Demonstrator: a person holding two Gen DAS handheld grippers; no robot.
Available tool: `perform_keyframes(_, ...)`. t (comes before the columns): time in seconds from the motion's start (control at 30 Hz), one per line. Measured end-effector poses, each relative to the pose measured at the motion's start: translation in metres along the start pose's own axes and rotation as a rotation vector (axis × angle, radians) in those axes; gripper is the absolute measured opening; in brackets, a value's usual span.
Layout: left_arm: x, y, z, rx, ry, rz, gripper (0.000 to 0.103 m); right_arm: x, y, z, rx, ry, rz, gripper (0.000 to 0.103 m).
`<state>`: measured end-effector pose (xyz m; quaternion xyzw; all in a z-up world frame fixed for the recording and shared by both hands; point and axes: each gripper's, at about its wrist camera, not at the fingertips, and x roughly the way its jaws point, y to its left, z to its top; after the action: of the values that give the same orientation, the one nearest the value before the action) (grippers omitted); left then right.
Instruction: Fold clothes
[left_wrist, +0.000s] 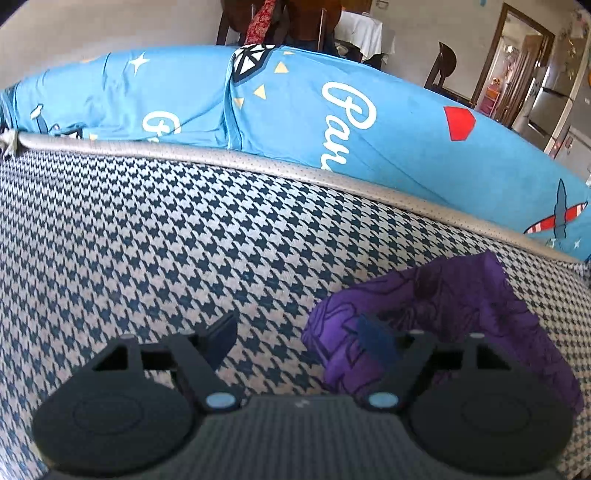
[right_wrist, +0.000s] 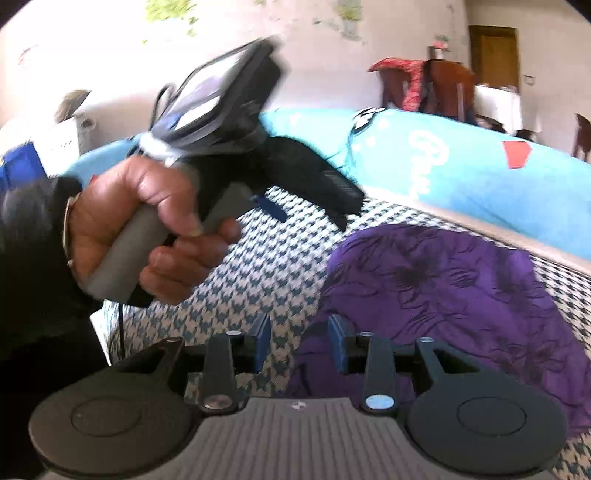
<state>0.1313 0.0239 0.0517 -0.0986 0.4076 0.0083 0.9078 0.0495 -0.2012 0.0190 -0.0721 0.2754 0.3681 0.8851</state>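
The houndstooth-patterned surface (left_wrist: 155, 236) spans the lower field of both wrist views, bordered at its far edge by a grey piped rim (left_wrist: 229, 162). Behind the rim lies a blue printed cushion (left_wrist: 295, 110) with white lettering. The purple garment (right_wrist: 454, 295) lies crumpled on the houndstooth surface, toward the right in both views. The left gripper (left_wrist: 301, 338) sits low over the surface, fingers spread wide and holding nothing; its right finger overlaps the garment's edge. The right gripper (right_wrist: 299, 341) is partly open and empty, its fingers above the garment's left border. The person's left hand (right_wrist: 147, 229) grasps the left gripper's grey handle.
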Motion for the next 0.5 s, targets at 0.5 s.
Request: perform_keyframes(0.5,0.012,-0.026,-0.006,0.057,-0.039,0.055,0.083,-0.076,-0.078,-0.017,0.419,-0.086,-0.213,0.035)
